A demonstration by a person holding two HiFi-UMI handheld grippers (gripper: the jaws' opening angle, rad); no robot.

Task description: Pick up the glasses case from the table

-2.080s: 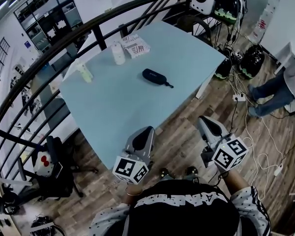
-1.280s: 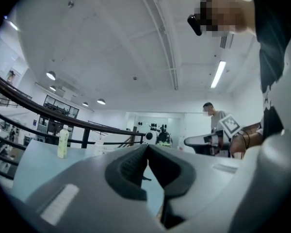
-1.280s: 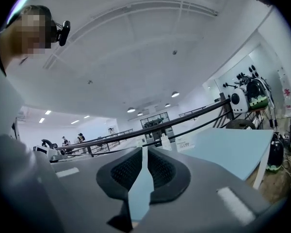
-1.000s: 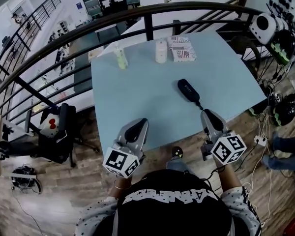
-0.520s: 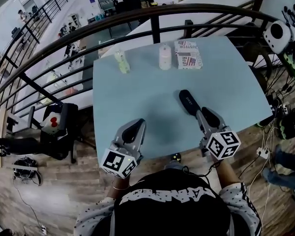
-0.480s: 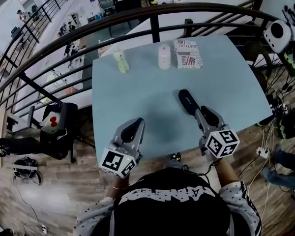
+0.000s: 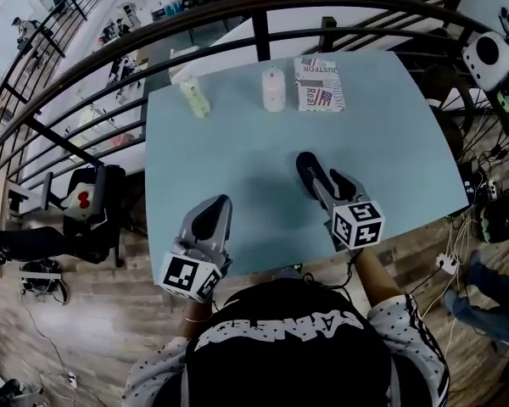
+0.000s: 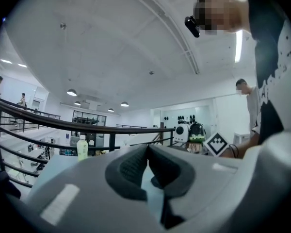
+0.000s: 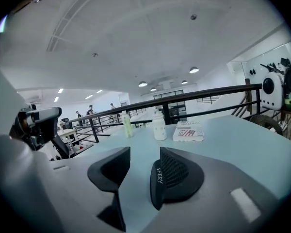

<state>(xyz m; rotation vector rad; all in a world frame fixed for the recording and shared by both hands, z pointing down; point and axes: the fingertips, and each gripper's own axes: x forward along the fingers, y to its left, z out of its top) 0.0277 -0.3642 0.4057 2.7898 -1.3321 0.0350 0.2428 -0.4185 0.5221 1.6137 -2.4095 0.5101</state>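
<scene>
1. The table (image 7: 237, 159) is pale blue. On its far edge, under the railing (image 7: 237, 11), stand a booklet (image 7: 320, 85), a white bottle (image 7: 274, 90) and a green bottle (image 7: 193, 100); all three are well apart from the work.
2. The right gripper (image 7: 327, 185) is low over the near right part of the table, and its jaws are opening. In the right gripper view (image 9: 140, 154) they are partly spread, with the case's dark end between them; the end lies close against the right jaw and clear of the left one, and nothing is clamped yet.
3. The left gripper (image 7: 212, 206) hangs at the near edge, well away from the case. In the left gripper view (image 8: 148, 149) its tips meet, and it holds nothing.
4. Risks, as I judge them:
   - The case sits off-centre, so a closing left jaw may shove or spin it on the smooth top.
   - A bite on the near end alone could let the long body droop or slip out.
   - Pushing further forward may nudge it away.
5. The glasses case (image 7: 307, 170) (image 9: 157, 178) lies flat on the table's near right part. Its long axis runs away from the person, with the far end leaning slightly left; it is roughly in line with the right gripper, and its near end lies within the jaws.
</scene>
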